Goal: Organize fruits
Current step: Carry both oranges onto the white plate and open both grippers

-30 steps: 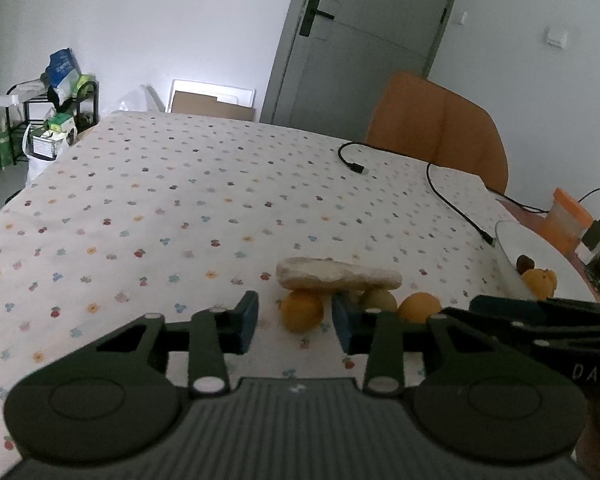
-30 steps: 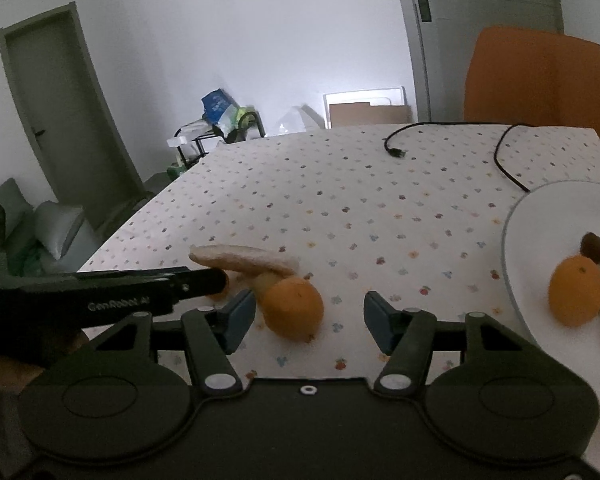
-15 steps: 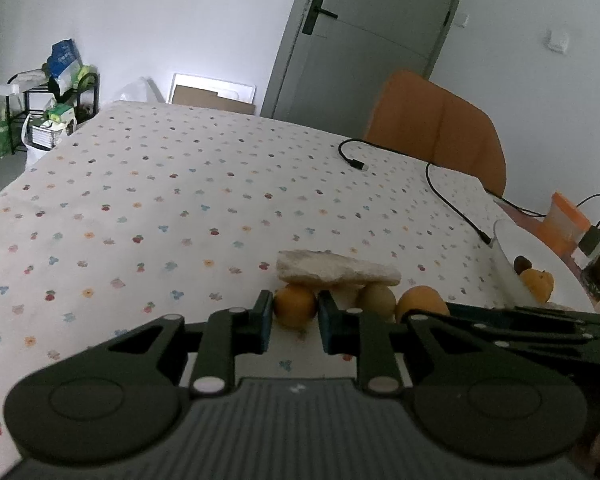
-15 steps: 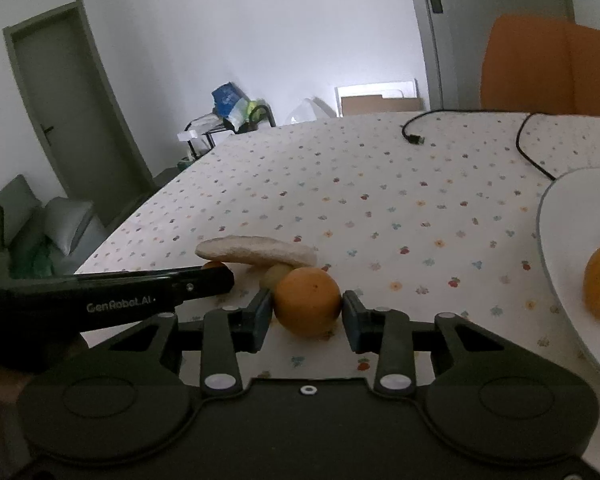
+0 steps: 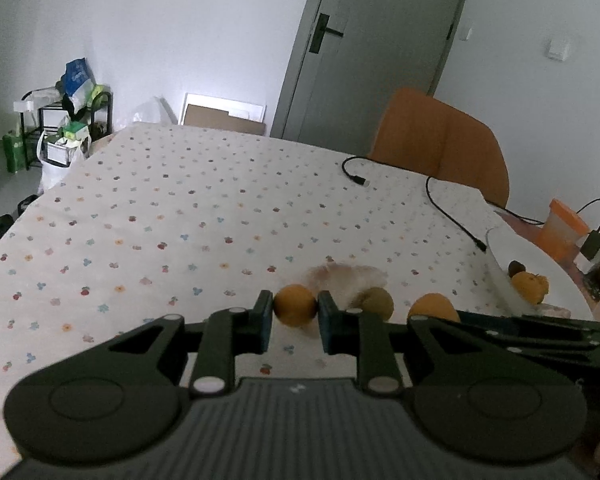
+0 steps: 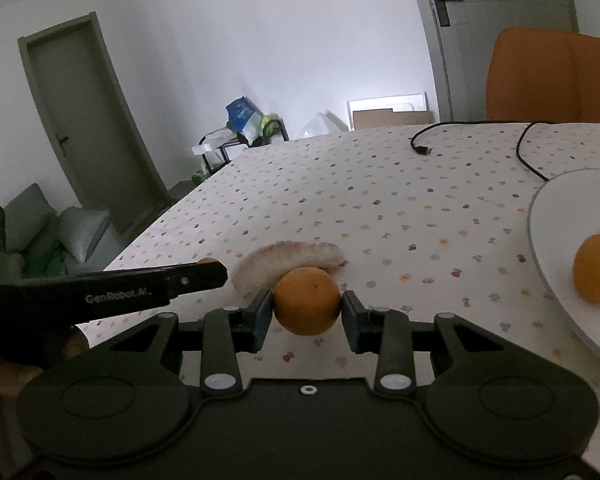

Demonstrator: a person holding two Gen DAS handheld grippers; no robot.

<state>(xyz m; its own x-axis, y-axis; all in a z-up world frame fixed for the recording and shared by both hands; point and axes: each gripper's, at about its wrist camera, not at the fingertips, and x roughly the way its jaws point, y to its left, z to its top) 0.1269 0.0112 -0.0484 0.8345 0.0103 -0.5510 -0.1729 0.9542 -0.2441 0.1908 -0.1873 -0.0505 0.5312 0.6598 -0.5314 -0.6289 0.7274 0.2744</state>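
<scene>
Fruit clamped in both my grippers, one piece each, over the dotted tablecloth (image 5: 188,216).

My left gripper (image 5: 295,311) is closed on a small orange fruit (image 5: 295,305), both pads pressed to its sides; my right gripper (image 6: 307,307) pinches a larger orange (image 6: 307,301) the same way. From the left wrist I see a greenish-brown fruit (image 5: 377,301) just right of the small one, then the larger orange (image 5: 432,307) peeking above my right tool's dark body, and a blurred pale elongated piece (image 5: 346,274) behind them. The right wrist hides the greenish fruit entirely and shows only a sliver of the small one behind my left tool's finger. It gives the better look at the white plate (image 6: 548,240), on the table to the right, holding another orange (image 6: 596,274). Only the left view shows the orange-lidded container (image 5: 562,228) past the plate.
</scene>
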